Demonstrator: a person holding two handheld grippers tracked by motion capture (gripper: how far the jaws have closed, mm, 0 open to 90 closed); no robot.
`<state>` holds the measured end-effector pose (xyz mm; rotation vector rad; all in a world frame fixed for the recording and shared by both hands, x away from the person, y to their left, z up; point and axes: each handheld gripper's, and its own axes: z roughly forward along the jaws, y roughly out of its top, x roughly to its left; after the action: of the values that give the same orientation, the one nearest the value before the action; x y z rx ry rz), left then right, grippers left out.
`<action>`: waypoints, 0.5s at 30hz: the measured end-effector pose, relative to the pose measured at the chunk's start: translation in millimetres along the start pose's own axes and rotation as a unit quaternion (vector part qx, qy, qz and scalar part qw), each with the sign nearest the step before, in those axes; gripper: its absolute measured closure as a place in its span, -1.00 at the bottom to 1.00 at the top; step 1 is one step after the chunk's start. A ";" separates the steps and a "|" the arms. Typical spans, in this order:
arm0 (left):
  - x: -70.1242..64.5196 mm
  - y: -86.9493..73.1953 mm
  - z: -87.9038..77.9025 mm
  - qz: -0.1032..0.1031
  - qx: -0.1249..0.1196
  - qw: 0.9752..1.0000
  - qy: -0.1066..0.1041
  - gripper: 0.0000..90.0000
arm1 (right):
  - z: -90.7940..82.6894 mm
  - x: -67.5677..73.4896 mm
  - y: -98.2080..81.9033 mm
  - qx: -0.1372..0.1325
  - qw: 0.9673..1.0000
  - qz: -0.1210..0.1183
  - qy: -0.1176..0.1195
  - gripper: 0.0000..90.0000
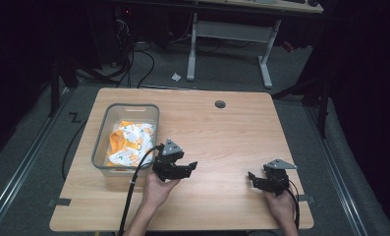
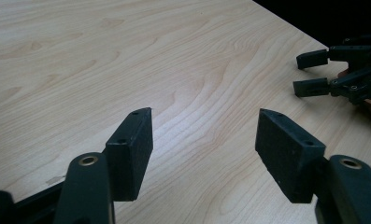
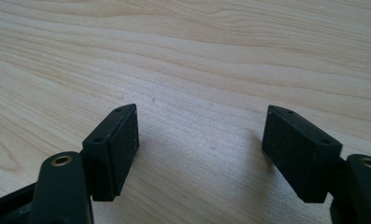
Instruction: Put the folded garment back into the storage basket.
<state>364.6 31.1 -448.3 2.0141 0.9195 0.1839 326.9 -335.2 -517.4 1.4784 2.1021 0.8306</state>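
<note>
orange-and-white cloth [image 1: 130, 141] lies crumpled in the bin [image 1: 104, 169], which sits just left of my left gripper [image 1: 190, 166]. that gripper's jaws stand apart on nothing and point away from the bin, toward the right gripper [image 1: 254, 178], also spread and empty, well off to the bin's right. left hand [image 1: 156, 189] is nearer, so i'd judge it must swing back toward the bin.

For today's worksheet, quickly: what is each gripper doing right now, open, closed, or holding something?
Left gripper: open, nothing between its fingers, above bare table.
Right gripper: open, holding nothing, fingers apart over the wood.
</note>
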 end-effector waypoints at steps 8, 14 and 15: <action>-4.0 -5.7 12.5 0.003 0.009 1.000 -0.003 -0.17 | 0.0 0.0 0.0 0.000 1.000 0.000 0.000 -0.39; -4.9 -10.6 16.3 -0.002 0.007 1.000 -0.009 -0.16 | 0.0 0.0 0.0 0.000 1.000 0.000 0.000 -0.39; -4.8 -11.6 17.1 -0.003 0.008 1.000 -0.012 -0.15 | 0.0 0.0 0.0 0.000 1.000 0.000 0.000 -0.39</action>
<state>362.6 20.3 -466.5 2.0240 0.9155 0.1486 326.9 -335.2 -517.4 1.4789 2.1018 0.8307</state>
